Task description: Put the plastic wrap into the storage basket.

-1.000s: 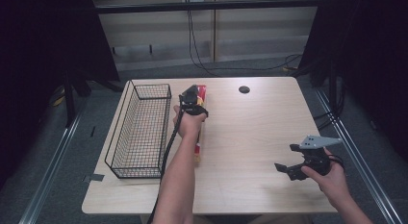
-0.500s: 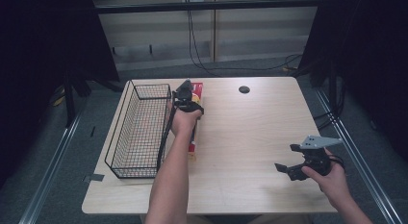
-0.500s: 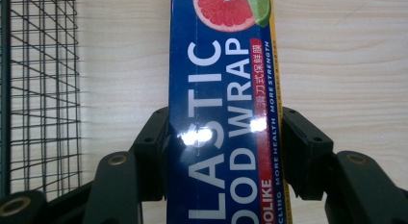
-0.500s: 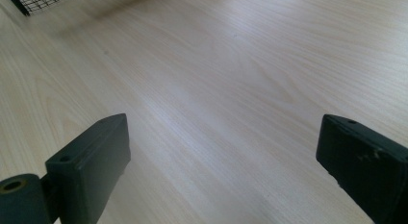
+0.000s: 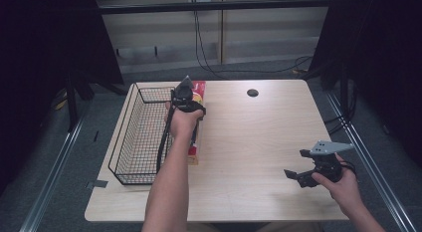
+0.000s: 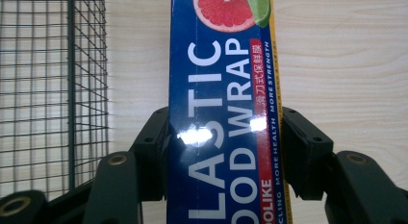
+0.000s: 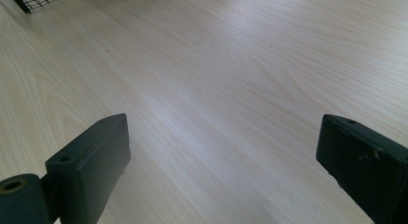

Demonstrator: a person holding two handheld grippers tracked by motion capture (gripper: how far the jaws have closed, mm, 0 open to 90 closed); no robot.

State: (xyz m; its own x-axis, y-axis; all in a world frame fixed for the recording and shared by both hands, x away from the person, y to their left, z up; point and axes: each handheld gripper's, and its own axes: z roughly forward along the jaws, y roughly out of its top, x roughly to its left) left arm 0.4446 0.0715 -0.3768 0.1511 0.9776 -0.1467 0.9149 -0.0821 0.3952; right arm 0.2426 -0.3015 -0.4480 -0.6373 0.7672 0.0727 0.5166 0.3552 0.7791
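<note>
Fingers (image 6: pixel 149 152) of left gripper (image 6: pixel 223 147) pinch wrap box (image 6: pixel 223 113); basket (image 6: pixel 43 89) just beside could snag it. Right gripper (image 7: pixel 221 152) wide open, empty.

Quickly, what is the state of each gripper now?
Left gripper: closed on the plastic wrap box.
Right gripper: open, holding nothing, over the table.

"PLASTIC FOOD WRAP" on box (image 6: pixel 226 113)
</note>
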